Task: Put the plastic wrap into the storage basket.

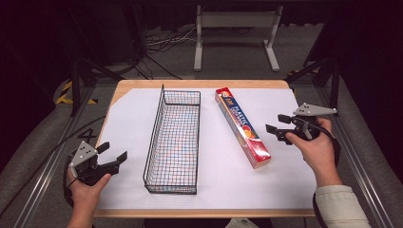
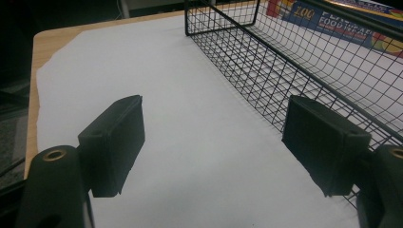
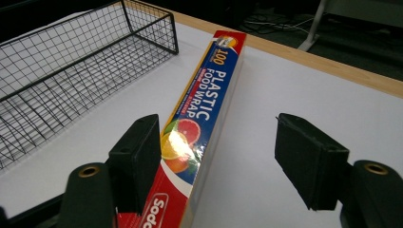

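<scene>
Food wrap box (image 1: 242, 127): flat on the white sheet, right of the wire basket (image 1: 173, 141), not in it.
Right gripper (image 1: 277, 127): fingers part-open, empty, just beside the box.
Left gripper (image 1: 113, 153): fingers wide, empty, near the basket.
Progress: judging by this, the box isn't yet picked up; loading remains.

Left tool view: the wire basket (image 2: 304, 57) runs off the right edge, its mesh veiling the food wrap box (image 2: 332, 19). Right tool view: that box's near end is cut off below.
</scene>
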The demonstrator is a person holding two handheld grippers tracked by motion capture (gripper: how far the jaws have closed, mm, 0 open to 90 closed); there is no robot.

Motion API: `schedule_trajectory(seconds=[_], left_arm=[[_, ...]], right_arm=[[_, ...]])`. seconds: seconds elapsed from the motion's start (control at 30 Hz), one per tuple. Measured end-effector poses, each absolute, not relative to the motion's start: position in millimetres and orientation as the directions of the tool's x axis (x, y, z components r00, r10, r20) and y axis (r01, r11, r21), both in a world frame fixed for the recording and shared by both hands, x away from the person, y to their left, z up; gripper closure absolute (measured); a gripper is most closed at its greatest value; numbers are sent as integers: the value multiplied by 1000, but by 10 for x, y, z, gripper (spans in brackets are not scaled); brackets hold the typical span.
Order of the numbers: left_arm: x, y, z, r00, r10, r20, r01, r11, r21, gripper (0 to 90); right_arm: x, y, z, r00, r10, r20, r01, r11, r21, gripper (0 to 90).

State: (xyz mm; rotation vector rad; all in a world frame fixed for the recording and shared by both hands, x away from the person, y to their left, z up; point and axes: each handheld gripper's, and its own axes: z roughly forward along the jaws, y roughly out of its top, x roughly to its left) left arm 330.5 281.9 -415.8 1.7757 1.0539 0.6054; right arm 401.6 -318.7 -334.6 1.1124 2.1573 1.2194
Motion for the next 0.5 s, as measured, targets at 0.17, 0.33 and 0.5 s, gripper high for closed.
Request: schedule_trajectory(seconds=[0.17,0.33,0.5], left_arm=[[3289,2800,-4170,510,860,-35,391,-195,899,225],[3275,2790,-4185,514,857,-30,399,-208,893,225],[3260,2789,-4187,514,858,-21,394,-215,894,225]], right_arm=[[4130,-3100,-3296,-603,798,10,433,317,844,312],[4235,-3034,-3265,-608,793,36,448,306,840,302],[4355,-2960,-3268,-616,785,63,468,301,831,310]])
